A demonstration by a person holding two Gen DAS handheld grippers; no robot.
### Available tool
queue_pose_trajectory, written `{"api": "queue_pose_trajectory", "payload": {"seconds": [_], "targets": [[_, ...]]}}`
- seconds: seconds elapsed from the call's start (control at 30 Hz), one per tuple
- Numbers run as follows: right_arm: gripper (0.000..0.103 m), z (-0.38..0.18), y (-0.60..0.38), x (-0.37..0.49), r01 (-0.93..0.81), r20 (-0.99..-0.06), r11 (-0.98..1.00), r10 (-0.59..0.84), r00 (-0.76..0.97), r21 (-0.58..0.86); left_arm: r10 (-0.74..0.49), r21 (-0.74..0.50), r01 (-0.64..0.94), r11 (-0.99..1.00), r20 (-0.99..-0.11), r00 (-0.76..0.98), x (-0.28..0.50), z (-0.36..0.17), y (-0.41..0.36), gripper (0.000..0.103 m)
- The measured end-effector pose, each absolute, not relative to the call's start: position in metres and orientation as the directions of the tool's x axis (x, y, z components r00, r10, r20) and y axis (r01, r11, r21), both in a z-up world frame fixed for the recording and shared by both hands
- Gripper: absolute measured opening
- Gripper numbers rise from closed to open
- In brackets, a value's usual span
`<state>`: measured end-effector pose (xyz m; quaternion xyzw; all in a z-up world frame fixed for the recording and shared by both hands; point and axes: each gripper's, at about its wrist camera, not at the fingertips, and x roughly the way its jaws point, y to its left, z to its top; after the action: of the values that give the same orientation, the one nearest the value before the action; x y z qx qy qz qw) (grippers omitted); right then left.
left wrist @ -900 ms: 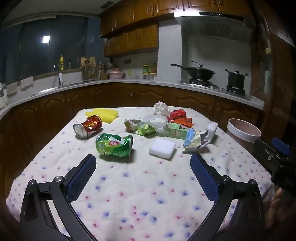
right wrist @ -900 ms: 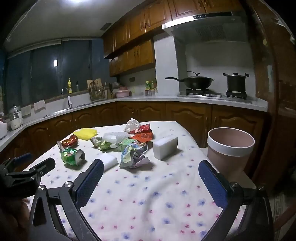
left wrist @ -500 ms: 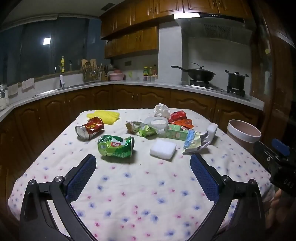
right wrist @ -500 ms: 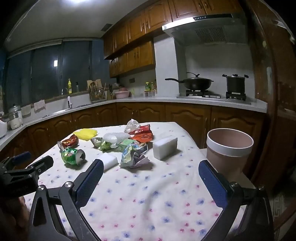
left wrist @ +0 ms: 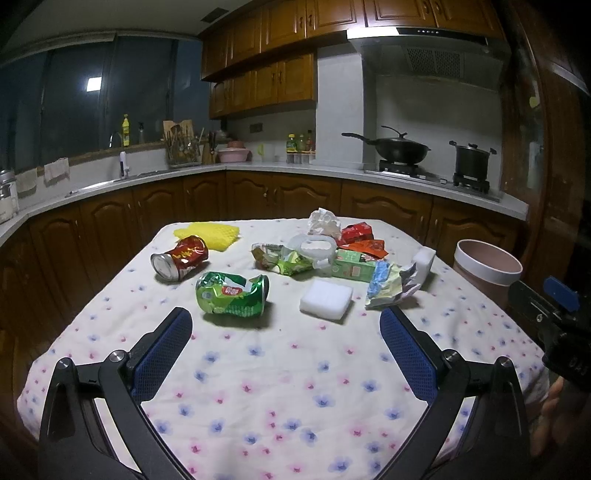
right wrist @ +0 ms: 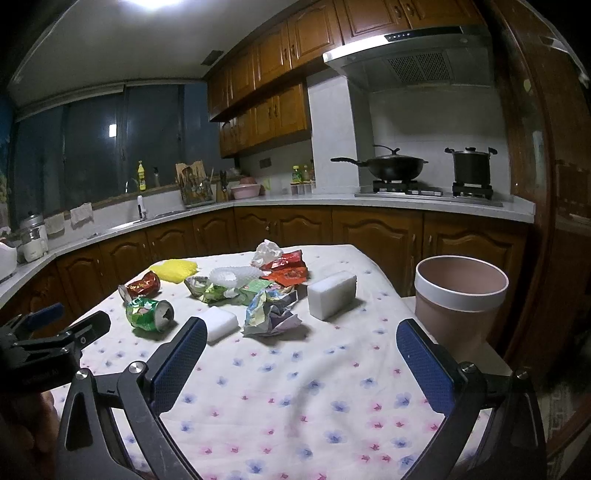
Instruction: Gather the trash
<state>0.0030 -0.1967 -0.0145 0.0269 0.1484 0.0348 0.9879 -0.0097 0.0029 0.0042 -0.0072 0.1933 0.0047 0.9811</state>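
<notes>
Both the left hand-held gripper (left wrist: 286, 325) and right hand-held gripper (right wrist: 301, 336) are held spread above the worktop (left wrist: 280, 369), short of the green can (left wrist: 232, 293).

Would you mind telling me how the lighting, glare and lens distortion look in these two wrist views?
Left wrist view: dim and bluish, soft shadows under the green can and white sponge; the counter line bows from fisheye. Right wrist view: a ceiling light blows out at the top edge; corners vignette black; the bin stays sharp.
</notes>
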Motion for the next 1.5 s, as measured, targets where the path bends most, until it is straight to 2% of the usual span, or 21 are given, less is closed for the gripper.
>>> {"api": "queue_pose_trajectory", "payload": {"seconds": [1.1,1.5], "targets": [[0.103,-0.013,-0.196,0.003,-0.064,-0.291,0.995,0.082,0.953,0.071,0.003,-0.013,-0.009,1.000,-0.379,0.926,-0.007,0.007,0.002,0.103],[0.103,-0.013,-0.199,0.010,-0.054,-0.310,0.996,0.075,0.948,0.076,-0.043,-0.036,0.030,0.999,-0.417,0.908,0.005,0.000,0.000,0.103]]}}
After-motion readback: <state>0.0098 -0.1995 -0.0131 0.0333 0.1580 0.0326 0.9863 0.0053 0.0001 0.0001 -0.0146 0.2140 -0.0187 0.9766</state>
